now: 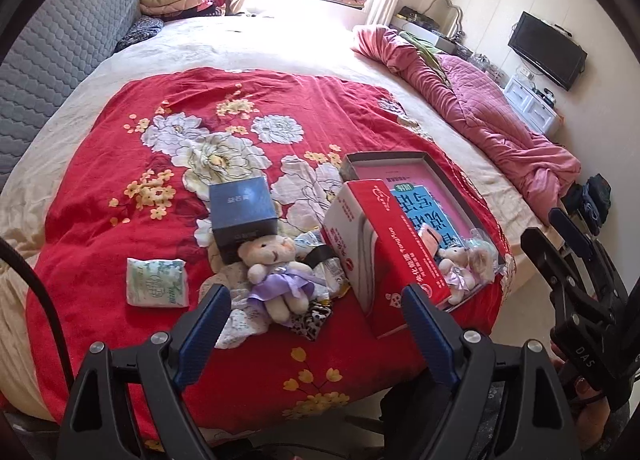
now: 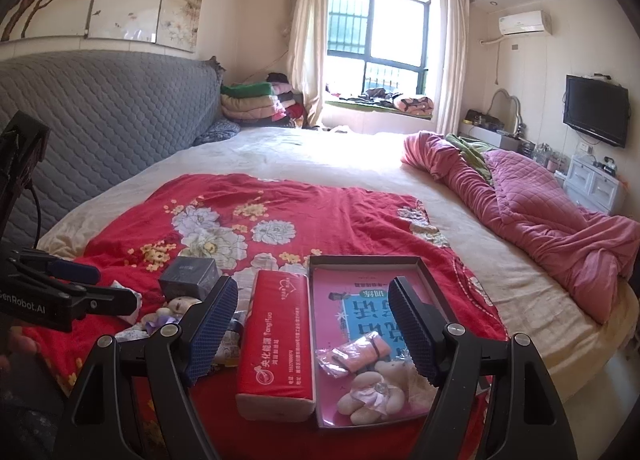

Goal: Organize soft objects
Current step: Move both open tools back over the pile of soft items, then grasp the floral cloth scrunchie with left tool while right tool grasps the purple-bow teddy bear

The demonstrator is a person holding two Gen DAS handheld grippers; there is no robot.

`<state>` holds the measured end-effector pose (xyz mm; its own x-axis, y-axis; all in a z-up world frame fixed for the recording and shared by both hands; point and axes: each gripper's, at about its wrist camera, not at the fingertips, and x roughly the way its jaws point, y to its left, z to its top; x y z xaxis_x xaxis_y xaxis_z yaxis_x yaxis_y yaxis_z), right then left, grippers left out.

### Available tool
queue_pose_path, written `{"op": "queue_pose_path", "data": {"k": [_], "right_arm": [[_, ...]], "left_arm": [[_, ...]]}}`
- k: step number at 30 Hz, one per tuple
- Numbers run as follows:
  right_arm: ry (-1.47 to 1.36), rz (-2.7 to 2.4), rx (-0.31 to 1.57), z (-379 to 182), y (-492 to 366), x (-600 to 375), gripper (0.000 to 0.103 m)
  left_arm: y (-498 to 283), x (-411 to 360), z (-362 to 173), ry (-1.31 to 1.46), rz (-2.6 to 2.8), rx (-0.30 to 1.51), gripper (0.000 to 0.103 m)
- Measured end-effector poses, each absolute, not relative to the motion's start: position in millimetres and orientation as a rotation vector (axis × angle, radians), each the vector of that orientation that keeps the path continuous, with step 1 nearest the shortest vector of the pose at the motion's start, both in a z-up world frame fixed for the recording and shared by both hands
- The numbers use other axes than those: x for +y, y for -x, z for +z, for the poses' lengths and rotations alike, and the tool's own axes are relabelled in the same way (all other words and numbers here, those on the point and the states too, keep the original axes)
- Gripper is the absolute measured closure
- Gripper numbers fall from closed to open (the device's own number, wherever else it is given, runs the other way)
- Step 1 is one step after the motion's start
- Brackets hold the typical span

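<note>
Both tongs stood wide open and empty over the near end of the bed, above a red floral quilt [image 1: 168, 164] spread on it. The left tongs [image 1: 316, 324] hung just short of a cream plush bear in a lilac dress [image 1: 276, 272], which lay face up on a litter of crinkled wrappers and a scrap of leopard-print cloth [image 1: 312, 320]. Behind the bear, touching or nearly so, sat a dark blue cardboard cube box [image 1: 244, 212]; a white-and-green soft tissue pack [image 1: 157, 282] lay apart to its left.

The right tongs [image 2: 314, 328] pointed over a shallow grey cardboard tray with a pink printed liner [image 2: 430, 276]. Inside the tray's near end lay a second cream plush bear in clear wrap [image 2: 376, 392] and a small pink bagged cloth item [image 2: 356, 352]. A long red tissue pack [image 2: 276, 344] lay against the tray's left wall.

Judgement: the step in hand was likely the pickup of the lilac-dressed bear for the tray, where one bear already lay. Done well, the left tongs would straddle the torso across its narrow width, not a limb or the dress hem, and close until the stuffing gave. The loose wrappers underneath could be pinched along with it, so a slightly high bite seemed wise. The red pack stood between bear and tray; the carry would need to clear it. Free room remained in the tray's far half.
</note>
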<state>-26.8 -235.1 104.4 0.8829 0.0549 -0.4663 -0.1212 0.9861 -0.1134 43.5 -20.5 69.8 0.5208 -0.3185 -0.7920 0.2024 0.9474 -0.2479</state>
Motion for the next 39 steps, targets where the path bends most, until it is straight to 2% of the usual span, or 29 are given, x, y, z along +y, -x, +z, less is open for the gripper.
{"op": "queue_pose_path", "data": {"k": [11,24,39], "right_arm": [[0.195,0.159,0.475,107,32,-206,0.024],[0.226,0.212,0.485,106,30,-182,0.024],[0.286,0.313,0.575,67,18,-143,0.024]], "left_arm": [[-43,37,70,0.207,-0.203,0.960,0.016],[-38,69,64,0.240,-0.145,0.957,0.016],[-49,72,1,0.255,-0.122,1.102,0.016]]}}
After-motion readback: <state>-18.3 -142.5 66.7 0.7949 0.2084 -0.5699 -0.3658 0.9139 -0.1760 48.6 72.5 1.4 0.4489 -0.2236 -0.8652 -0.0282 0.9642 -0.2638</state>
